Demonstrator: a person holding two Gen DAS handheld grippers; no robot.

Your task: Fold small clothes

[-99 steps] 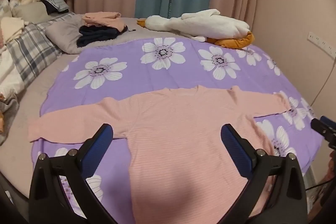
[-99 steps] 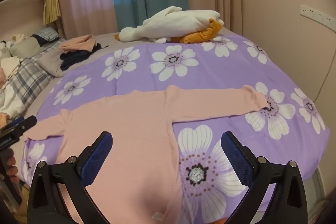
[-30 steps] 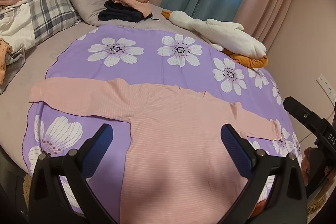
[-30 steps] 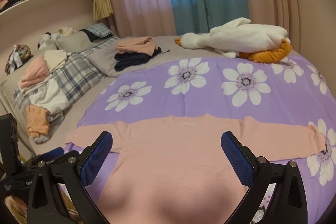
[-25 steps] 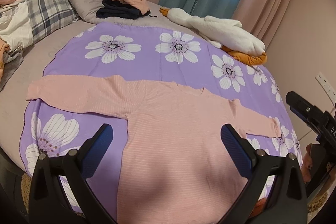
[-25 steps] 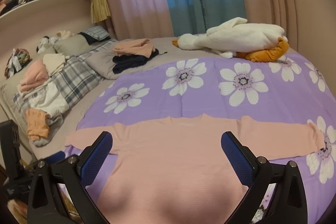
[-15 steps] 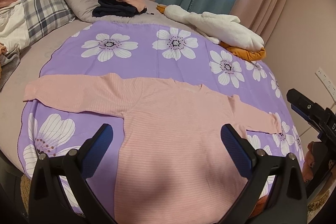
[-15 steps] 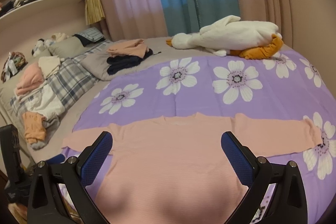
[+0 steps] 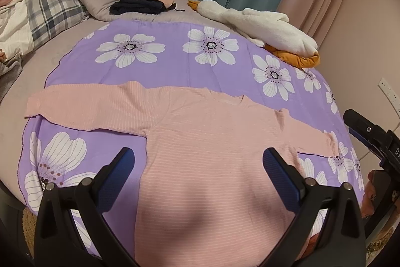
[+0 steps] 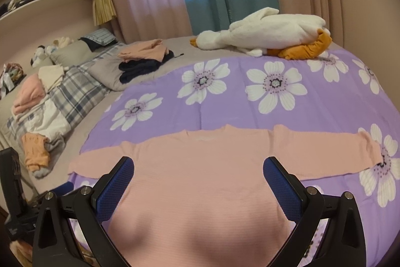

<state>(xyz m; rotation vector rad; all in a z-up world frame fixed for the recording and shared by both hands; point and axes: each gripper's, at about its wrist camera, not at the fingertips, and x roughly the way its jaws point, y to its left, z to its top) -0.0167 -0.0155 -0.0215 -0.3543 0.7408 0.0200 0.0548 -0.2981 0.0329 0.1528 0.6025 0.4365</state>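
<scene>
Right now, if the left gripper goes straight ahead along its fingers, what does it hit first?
Probably the pink long-sleeved top, spread flat on the purple floral sheet. The left gripper is open, nothing between its fingers; depth is unclear.

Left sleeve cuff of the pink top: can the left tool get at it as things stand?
Probably yes. The cuff lies flat on the bed's edge with nothing on it, and the left tool hovers open and empty over the pink top.

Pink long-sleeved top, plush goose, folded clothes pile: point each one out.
pink long-sleeved top (image 9: 215, 142), left wrist view, middle of the chest.
plush goose (image 10: 270, 29), right wrist view, white body.
folded clothes pile (image 9: 142, 0), left wrist view, dark lower garment.
</scene>
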